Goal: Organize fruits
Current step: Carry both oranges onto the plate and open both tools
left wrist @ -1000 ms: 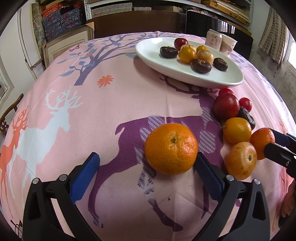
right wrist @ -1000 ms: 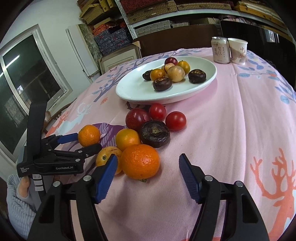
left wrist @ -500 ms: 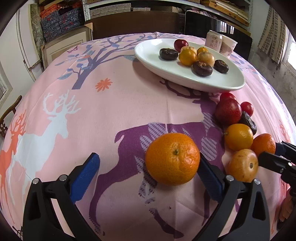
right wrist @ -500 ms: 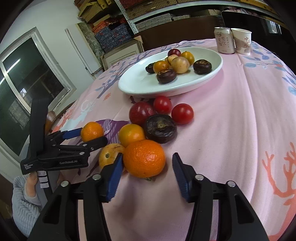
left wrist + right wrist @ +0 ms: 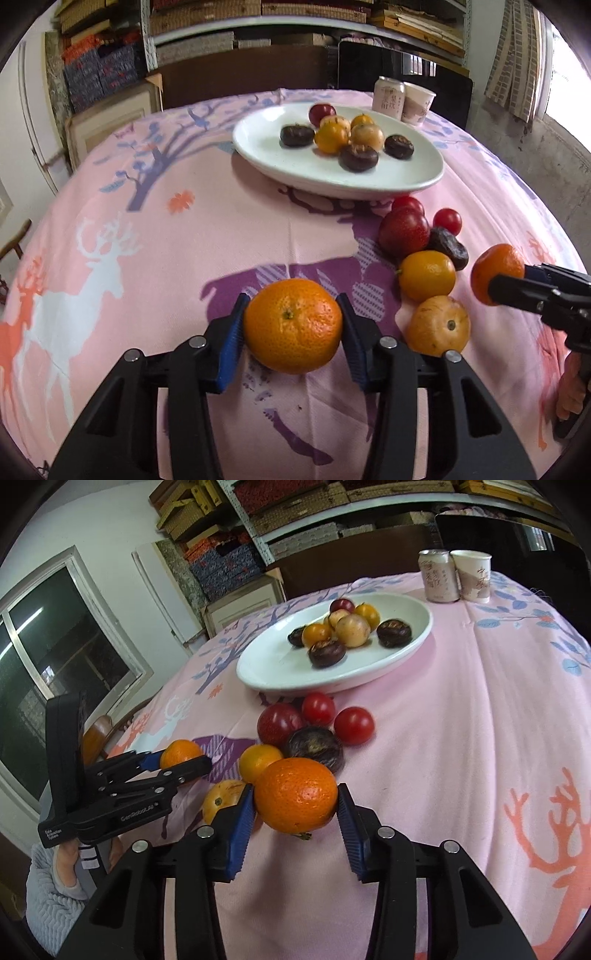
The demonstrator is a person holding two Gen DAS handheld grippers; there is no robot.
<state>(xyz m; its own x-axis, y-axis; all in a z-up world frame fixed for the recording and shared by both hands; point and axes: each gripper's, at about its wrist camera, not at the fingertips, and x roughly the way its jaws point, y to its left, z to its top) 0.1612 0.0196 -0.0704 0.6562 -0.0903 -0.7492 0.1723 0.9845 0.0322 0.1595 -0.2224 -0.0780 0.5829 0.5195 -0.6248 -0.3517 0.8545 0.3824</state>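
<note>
fruits sit on my worktop near the white plate (image 5: pixel 258 155) — left gripper (image 5: pixel 291 328) jaws closing on one orange (image 5: pixel 293 328), right gripper (image 5: pixel 295 805) jaws closing on another orange (image 5: pixel 295 799) — both pinched.

Counter (image 5: pixel 229 236): pink deer-print cloth. On it: white plate (image 5: pixel 273 162) holding fruit; can (image 5: pixel 388 96) and cup (image 5: pixel 416 105) side by side behind plate; loose fruit cluster (image 5: pixel 424 254) near plate; orange (image 5: pixel 293 330) apart, nearer edge.

Glossy white plate (image 5: pixel 258 147); matt cloth tablecloth (image 5: pixel 221 229).
</note>
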